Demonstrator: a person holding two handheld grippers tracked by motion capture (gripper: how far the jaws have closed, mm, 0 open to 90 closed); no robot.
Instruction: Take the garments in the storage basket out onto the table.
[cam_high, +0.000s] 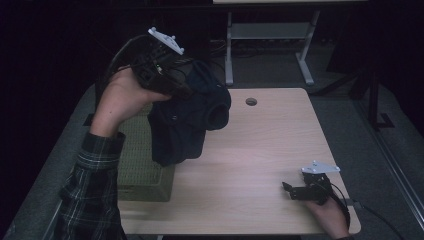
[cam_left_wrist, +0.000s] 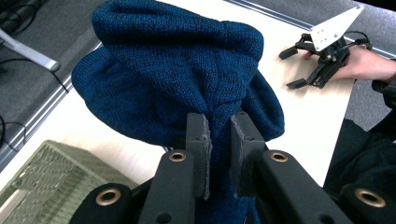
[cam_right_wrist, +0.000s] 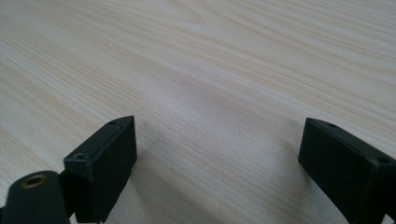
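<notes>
One blue knit garment (cam_left_wrist: 187, 70) pinched in the left tool (cam_left_wrist: 219, 154), one green basket (cam_high: 142, 170), right tool (cam_right_wrist: 215, 163) wide apart

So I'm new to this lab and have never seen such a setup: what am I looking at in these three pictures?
A person works at a wooden table with a hand-held two-jaw gripper in each hand. The high view looks down from above; each of the other two comes from a camera riding on a gripper. The left gripper is shut on a dark blue knitted garment, held up above a green basket. The right gripper rests low at the table's near right corner, jaws open, holding nothing.
</notes>
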